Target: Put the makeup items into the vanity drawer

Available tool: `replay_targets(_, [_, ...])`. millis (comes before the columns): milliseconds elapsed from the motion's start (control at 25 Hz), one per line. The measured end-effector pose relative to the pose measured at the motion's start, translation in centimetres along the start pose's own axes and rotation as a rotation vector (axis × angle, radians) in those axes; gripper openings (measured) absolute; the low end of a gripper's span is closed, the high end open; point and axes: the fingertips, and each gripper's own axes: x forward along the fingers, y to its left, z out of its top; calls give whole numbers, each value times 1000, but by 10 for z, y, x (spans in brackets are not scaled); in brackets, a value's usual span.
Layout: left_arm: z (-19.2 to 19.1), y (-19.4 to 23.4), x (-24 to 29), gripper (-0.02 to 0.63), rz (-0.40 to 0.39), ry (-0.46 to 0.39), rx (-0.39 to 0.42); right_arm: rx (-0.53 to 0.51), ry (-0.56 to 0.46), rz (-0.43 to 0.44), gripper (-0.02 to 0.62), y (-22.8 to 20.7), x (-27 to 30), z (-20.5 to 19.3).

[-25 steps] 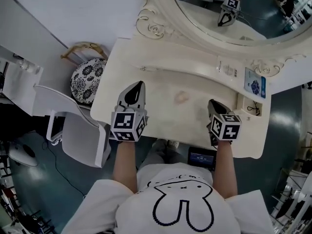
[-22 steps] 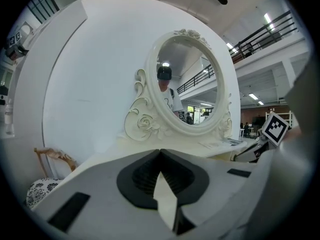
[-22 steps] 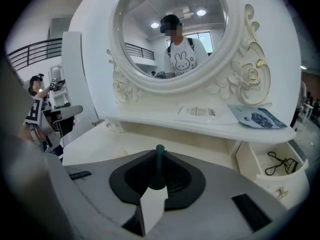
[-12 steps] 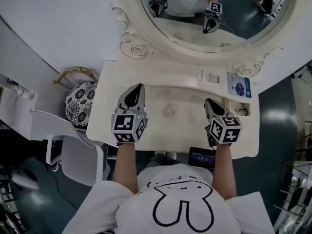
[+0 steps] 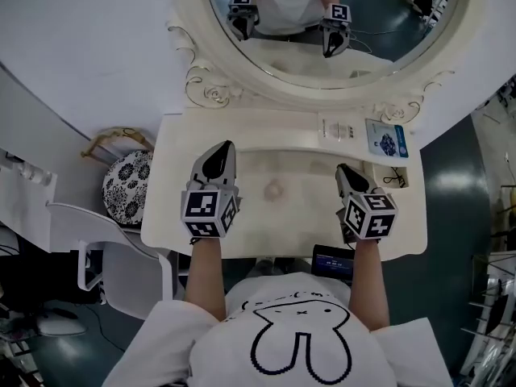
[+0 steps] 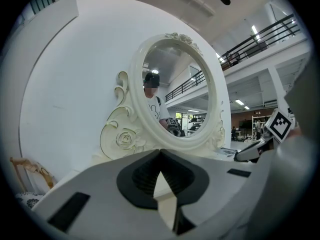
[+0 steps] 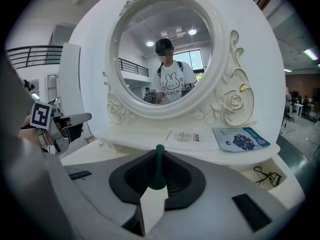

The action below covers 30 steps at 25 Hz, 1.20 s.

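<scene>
At lower right, the right hand-held gripper (image 5: 342,170) is clamping a slim dark-green makeup stick (image 7: 159,166) above the white desk (image 5: 306,216), its tip poking past the jaws, seemingly bound for a drawer that no view is showing. At left, the left hand-held gripper (image 5: 226,147) is hovering closed and empty, apparently free to open the drawer.

left gripper (image 5: 221,148) and right gripper (image 5: 345,172) are held well apart over the counter (image 5: 173,185) | blue packet (image 5: 385,140) is laid below the mirror (image 5: 322,31) | both grippers are reflected there | patterned stool (image 5: 127,189) is seen beside the counter
</scene>
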Motion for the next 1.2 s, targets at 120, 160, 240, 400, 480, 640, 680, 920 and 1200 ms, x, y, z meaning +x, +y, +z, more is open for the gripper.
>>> replay_targets(120, [-3, -7, 5, 21, 5, 6, -6, 2, -8, -2, 46, -10, -3, 1])
replay_targets(160, [-5, -10, 7, 21, 9, 8, -8, -1, -8, -1, 48, -14, -4, 1])
replay_targets(240, [-7, -19, 11, 21, 18, 17, 0, -10, 0, 10, 49, -24, -6, 0])
replay_targets(400, [-9, -48, 19, 21, 24, 25, 17, -24, 12, 33, 52, -50, -13, -4])
replay_targets(480, [-10, -62, 22, 21, 35, 21, 12, -25, 14, 45, 52, -64, -16, -5])
replay_targets(640, [-13, -87, 29, 21, 57, 22, 5, -26, 17, 60, 55, -96, -22, -5])
replay_targets(680, [-14, -93, 31, 21, 62, 22, 1, -26, 22, 64, 57, -103, -23, -5])
replay_targets(920, [-21, -123, 40, 21, 78, 42, 17, -13, 83, 62, 66, -144, -30, -21])
replay_targets(1200, [-24, -139, 41, 21, 103, 47, 13, -54, 154, 36, 172, -165, -26, -35])
